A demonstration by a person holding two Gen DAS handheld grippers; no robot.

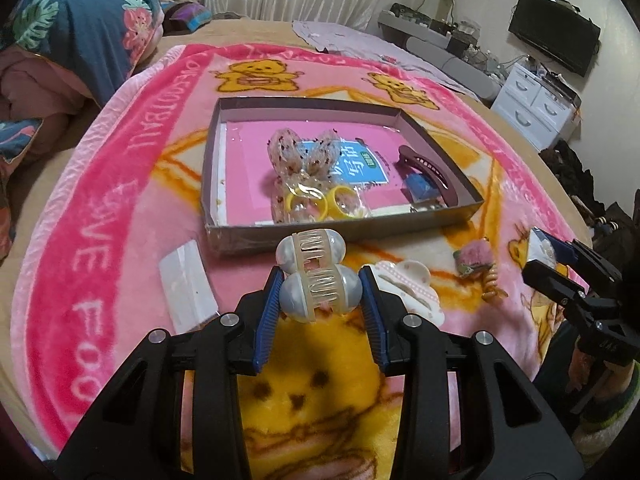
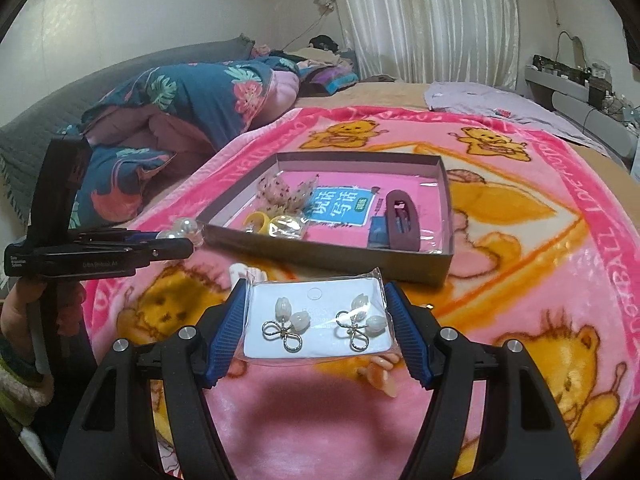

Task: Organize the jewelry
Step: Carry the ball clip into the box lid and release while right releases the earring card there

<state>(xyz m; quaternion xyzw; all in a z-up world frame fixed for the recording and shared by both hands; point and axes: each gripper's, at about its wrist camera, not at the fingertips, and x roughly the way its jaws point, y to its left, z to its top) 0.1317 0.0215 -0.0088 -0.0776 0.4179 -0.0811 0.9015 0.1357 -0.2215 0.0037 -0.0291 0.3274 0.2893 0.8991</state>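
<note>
Pink bear blanket (image 1: 120, 208) covers the bed under everything. On it, mid-scene, sits the shallow cardboard box (image 1: 438, 136) w/ a pink booklet (image 1: 248, 164) flat on its floor. Inside the box: speckled fabric bow (image 1: 304, 152) near centre, dark maroon hair clip (image 1: 432, 172) toward the right wall w/ a small blue item just beside it, bagged yellow rings (image 1: 320, 202) against the near wall.

My left gripper (image 1: 322, 294) is clamped on a pearly claw clip (image 1: 312, 276); both blue pads press its lower half, and it's held up off the blanket, just short of the box's near wall. White scalloped clip (image 1: 412, 288) lies on the blanket just right of my left fingers; a pink fuzzy piece (image 1: 476, 258) further right.

My right gripper (image 2: 316, 328) grips a bagged earring card (image 2: 316, 320) by its two side edges, pads tight on the plastic, card held flat above the blanket, near side of the box. Two flower-bud earrings sit on the card.
</note>
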